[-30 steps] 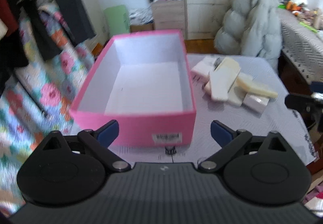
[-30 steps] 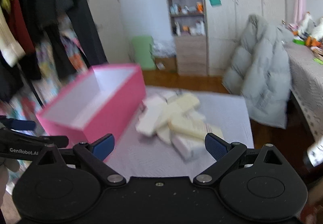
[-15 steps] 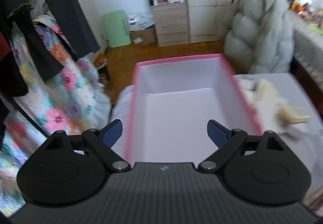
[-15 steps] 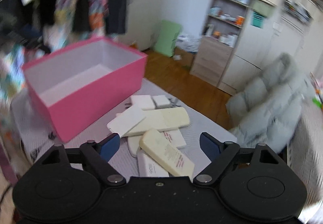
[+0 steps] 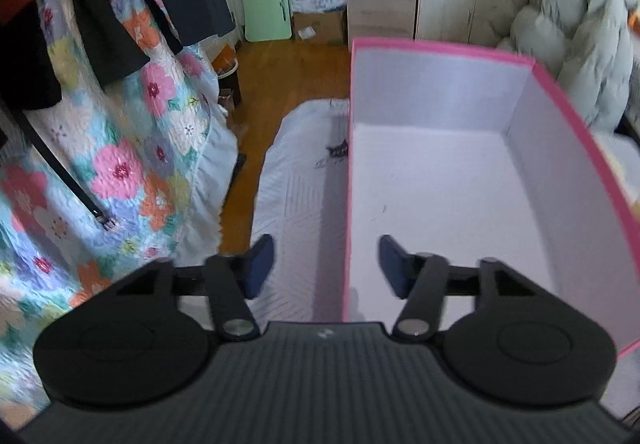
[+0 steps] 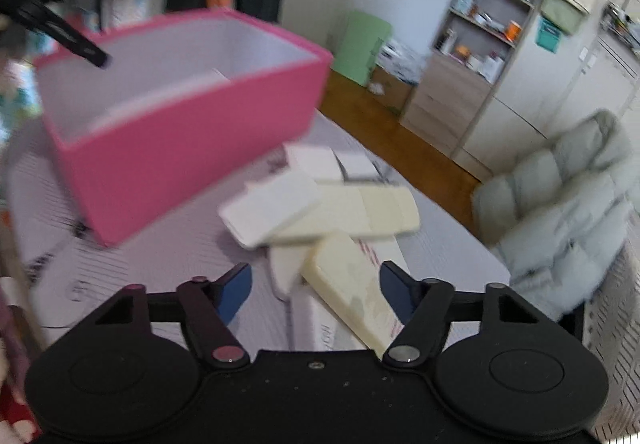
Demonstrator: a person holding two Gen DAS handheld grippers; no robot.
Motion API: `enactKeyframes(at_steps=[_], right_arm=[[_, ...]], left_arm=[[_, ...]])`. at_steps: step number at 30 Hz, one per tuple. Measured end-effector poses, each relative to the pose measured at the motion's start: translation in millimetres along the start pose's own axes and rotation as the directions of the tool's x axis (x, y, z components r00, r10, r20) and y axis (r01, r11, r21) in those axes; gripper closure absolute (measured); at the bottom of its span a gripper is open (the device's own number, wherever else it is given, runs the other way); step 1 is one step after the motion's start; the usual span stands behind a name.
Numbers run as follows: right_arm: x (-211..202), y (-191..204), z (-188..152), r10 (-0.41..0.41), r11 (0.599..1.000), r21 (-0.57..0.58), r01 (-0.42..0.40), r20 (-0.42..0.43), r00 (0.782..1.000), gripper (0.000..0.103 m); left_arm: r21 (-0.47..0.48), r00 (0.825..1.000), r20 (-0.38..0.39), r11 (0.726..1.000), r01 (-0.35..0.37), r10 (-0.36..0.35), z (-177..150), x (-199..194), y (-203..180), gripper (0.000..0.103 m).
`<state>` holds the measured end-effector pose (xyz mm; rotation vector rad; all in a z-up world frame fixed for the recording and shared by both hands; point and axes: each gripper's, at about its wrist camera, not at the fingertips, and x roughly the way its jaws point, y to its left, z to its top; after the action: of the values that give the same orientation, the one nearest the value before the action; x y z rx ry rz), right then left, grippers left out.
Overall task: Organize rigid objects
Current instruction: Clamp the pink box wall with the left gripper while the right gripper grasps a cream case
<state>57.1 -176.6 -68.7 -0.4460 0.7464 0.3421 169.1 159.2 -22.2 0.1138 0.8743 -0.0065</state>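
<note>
Left gripper (image 5: 326, 264): spread, holds nothing; it straddles the left wall of the box, one finger outside over the table, the other inside.
Box (image 5: 440, 180): pink outside, white inside, open on top; it stands on the table. Inside the left view shows only the bare floor; in the right view (image 6: 188, 132) a pale flat shape on the floor is too blurred to name.
Table (image 5: 296, 180): covered with a pale patterned cloth; the box is on its left part.
Slabs (image 6: 320, 204): white and cream flat rigid pieces in a loose overlapping pile on the table, just right of the box, not in it.
Right gripper (image 6: 316, 290): spread, holds nothing; a cream slab (image 6: 352, 292) lies between its fingers.
Around: flower quilt (image 5: 120, 164) and dark clothes at the left, shelf (image 6: 480, 44) behind, grey jacket (image 6: 560, 212) at the right.
</note>
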Motion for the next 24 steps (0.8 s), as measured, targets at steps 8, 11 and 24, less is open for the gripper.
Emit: enactKeyframes(at_steps=[8, 11, 24], right_arm=[[33.4, 5.3, 3.5, -0.059, 0.998, -0.01, 0.058, -0.057, 0.997, 0.038], [44.2, 3.9, 0.3, -0.094, 0.996, 0.0, 0.094, -0.078, 0.992, 0.044], [30.8, 2.1, 11.4, -0.18, 0.984, -0.005, 0.18, 0.027, 0.983, 0.074]], left_arm=[[0.003, 1.0, -0.01, 1.0, 0.015, -0.015, 11.2, 9.7, -6.7, 0.064], [0.043, 0.998, 0.004, 0.997, -0.057, 0.057, 9.2, 11.0, -12.9, 0.066], [-0.036, 0.996, 0.05, 0.996, 0.08, -0.078, -5.1, 11.6, 0.9, 0.098]])
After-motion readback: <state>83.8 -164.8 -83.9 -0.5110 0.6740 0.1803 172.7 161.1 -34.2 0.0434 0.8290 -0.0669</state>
